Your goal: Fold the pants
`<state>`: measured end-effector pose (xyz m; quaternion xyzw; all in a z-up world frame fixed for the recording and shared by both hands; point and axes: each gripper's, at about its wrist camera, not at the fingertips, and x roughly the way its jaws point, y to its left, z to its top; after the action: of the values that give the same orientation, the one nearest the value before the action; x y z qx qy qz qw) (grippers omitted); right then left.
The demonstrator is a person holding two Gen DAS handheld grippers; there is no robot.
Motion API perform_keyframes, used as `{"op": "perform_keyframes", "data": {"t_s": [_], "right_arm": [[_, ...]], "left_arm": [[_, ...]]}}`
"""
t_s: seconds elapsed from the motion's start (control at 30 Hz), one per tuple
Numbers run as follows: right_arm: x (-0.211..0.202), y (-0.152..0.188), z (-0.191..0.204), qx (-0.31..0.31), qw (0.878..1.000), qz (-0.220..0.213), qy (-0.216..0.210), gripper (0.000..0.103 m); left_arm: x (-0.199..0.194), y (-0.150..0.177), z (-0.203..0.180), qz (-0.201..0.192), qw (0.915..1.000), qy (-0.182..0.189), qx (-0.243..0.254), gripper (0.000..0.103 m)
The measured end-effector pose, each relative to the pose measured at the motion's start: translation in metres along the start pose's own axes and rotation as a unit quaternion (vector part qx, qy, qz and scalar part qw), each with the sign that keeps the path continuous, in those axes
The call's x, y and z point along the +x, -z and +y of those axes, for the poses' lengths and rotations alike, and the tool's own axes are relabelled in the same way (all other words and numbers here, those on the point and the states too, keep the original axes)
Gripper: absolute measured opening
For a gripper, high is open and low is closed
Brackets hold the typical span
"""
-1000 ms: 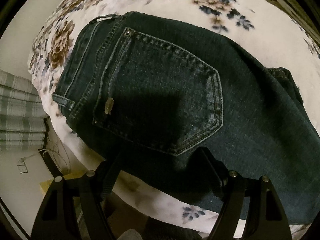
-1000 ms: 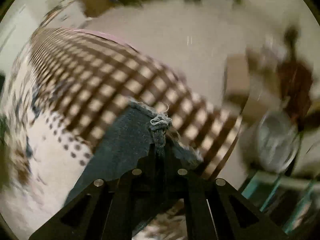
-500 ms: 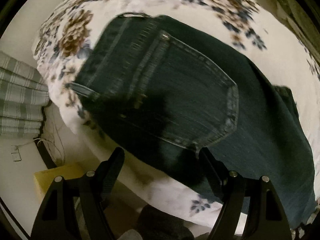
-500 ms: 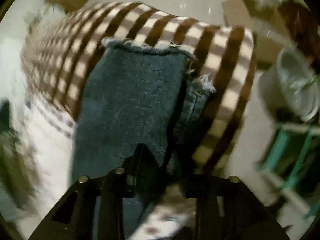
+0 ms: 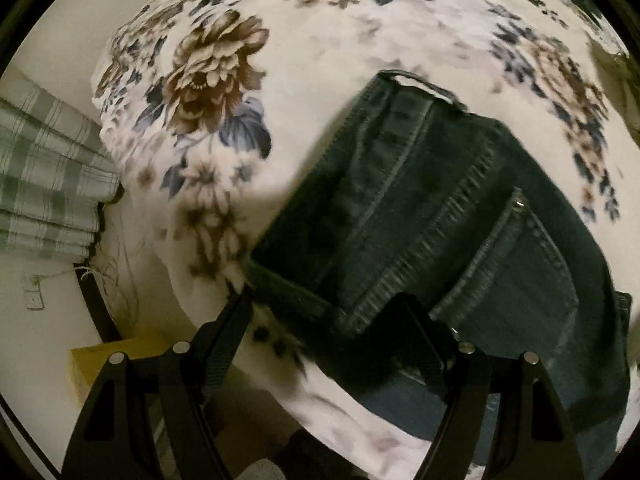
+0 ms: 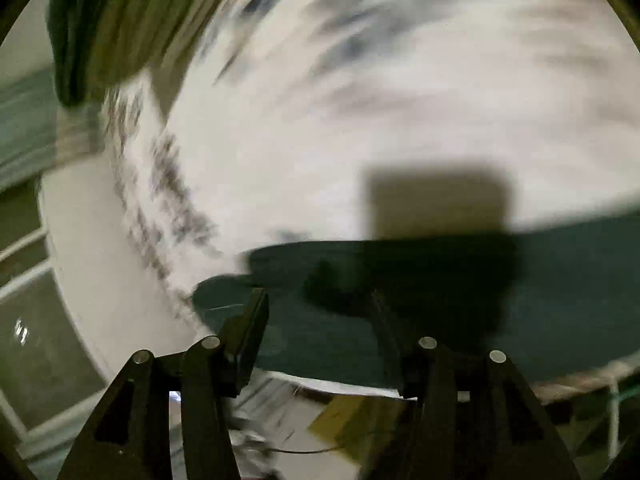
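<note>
Dark blue jeans (image 5: 460, 232) lie flat on a white floral bedspread (image 5: 304, 92), back pocket up, waistband toward the upper left. My left gripper (image 5: 324, 308) is open, its jaws standing either side of the waistband's lower corner near the bed's edge. In the blurred right wrist view a flat part of the jeans (image 6: 520, 300) lies on the bedspread (image 6: 360, 120). My right gripper (image 6: 316, 304) is open and empty just above that denim edge.
A green plaid curtain (image 5: 44, 184) hangs left of the bed, with a wall socket (image 5: 32, 294) and a yellow box (image 5: 104, 364) below. In the right wrist view a green cloth (image 6: 108, 24) is at upper left and a window (image 6: 28, 320) at left.
My right gripper has let go of the frayed pant leg hem, opened, and swung round over the bed. My left gripper has shifted toward the waistband; the jeans now sit lower right in its view.
</note>
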<state>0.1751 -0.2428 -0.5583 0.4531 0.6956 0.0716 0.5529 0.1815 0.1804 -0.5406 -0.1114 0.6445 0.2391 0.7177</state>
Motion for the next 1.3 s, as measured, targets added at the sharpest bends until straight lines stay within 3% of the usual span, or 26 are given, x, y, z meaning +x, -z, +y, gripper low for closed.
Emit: {"op": "perform_keyframes", "data": {"t_s": [0.1, 0.27, 0.3, 0.33, 0.37, 0.53, 0.57, 0.63, 0.7, 0.77, 0.8, 0.83, 0.87, 0.93, 1.03, 1.1, 1.13, 1.17, 1.2, 1.3], "right_arm": [[0.079, -0.021, 0.049, 0.005, 0.997, 0.067, 0.033, 0.055], [0.127, -0.024, 0.067, 0.008, 0.991, 0.069, 0.114, 0.053], [0.128, -0.022, 0.071, 0.007, 0.990, 0.061, 0.131, 0.045], [0.127, -0.021, 0.073, 0.003, 0.987, 0.054, 0.151, 0.021], [0.124, -0.018, 0.076, 0.002, 0.986, 0.045, 0.157, 0.015], [0.088, -0.013, 0.094, 0.012, 0.992, -0.004, 0.124, 0.007], [0.080, -0.017, 0.092, 0.016, 0.993, -0.010, 0.117, 0.000], [0.058, -0.032, 0.091, 0.020, 0.992, -0.064, 0.108, 0.000], [0.047, -0.044, 0.086, 0.028, 0.993, -0.076, 0.089, 0.000], [0.046, -0.061, 0.087, -0.010, 0.998, -0.020, 0.067, 0.001], [0.049, -0.059, 0.095, -0.053, 0.995, 0.013, 0.084, 0.001], [0.048, -0.057, 0.098, -0.097, 0.989, 0.031, 0.109, 0.010], [0.048, -0.051, 0.100, -0.140, 0.979, 0.045, 0.138, 0.029], [0.057, -0.037, 0.101, -0.200, 0.959, 0.063, 0.190, 0.052], [0.075, -0.025, 0.087, -0.251, 0.933, 0.110, 0.232, 0.054], [0.082, -0.021, 0.078, -0.276, 0.921, 0.114, 0.252, 0.054], [0.082, -0.017, 0.076, -0.293, 0.915, 0.105, 0.258, 0.048], [0.079, -0.014, 0.075, -0.301, 0.912, 0.088, 0.264, 0.015], [0.075, -0.014, 0.074, -0.301, 0.911, 0.075, 0.273, 0.007], [0.049, -0.006, 0.078, -0.293, 0.920, 0.010, 0.261, 0.004]], "left_arm": [[0.010, -0.002, 0.005, 0.009, 0.9998, 0.013, 0.008, 0.080], [0.013, 0.001, 0.007, -0.001, 0.9995, 0.027, 0.013, 0.086], [0.014, 0.002, 0.008, 0.000, 0.9994, 0.032, 0.011, 0.087], [0.015, 0.001, 0.010, 0.001, 0.9993, 0.037, 0.008, 0.088], [0.016, 0.001, 0.012, 0.002, 0.9992, 0.040, 0.008, 0.090], [0.022, -0.001, 0.021, 0.001, 0.9984, 0.052, 0.025, 0.093], [0.023, -0.001, 0.022, -0.001, 0.9980, 0.054, 0.032, 0.093], [0.023, 0.000, 0.022, -0.003, 0.9977, 0.053, 0.043, 0.093], [0.020, 0.001, 0.022, -0.002, 0.9973, 0.053, 0.050, 0.093], [0.015, 0.000, 0.026, -0.002, 0.9975, 0.049, 0.051, 0.093], [0.013, 0.000, 0.028, -0.003, 0.9975, 0.050, 0.050, 0.093], [0.009, 0.001, 0.031, -0.005, 0.9975, 0.050, 0.049, 0.093], [0.007, 0.000, 0.035, -0.007, 0.9976, 0.048, 0.049, 0.093], [0.004, -0.001, 0.038, -0.011, 0.9979, 0.043, 0.048, 0.093], [0.003, -0.001, 0.039, -0.013, 0.9980, 0.037, 0.048, 0.093], [0.008, -0.001, 0.041, -0.010, 0.9980, 0.034, 0.051, 0.093], [0.009, -0.002, 0.041, -0.010, 0.9980, 0.032, 0.054, 0.093], [0.010, -0.002, 0.041, -0.010, 0.9980, 0.031, 0.054, 0.093], [0.010, -0.002, 0.037, -0.010, 0.9980, 0.030, 0.054, 0.093], [0.013, -0.003, 0.038, -0.009, 0.9983, 0.028, 0.051, 0.093]]}}
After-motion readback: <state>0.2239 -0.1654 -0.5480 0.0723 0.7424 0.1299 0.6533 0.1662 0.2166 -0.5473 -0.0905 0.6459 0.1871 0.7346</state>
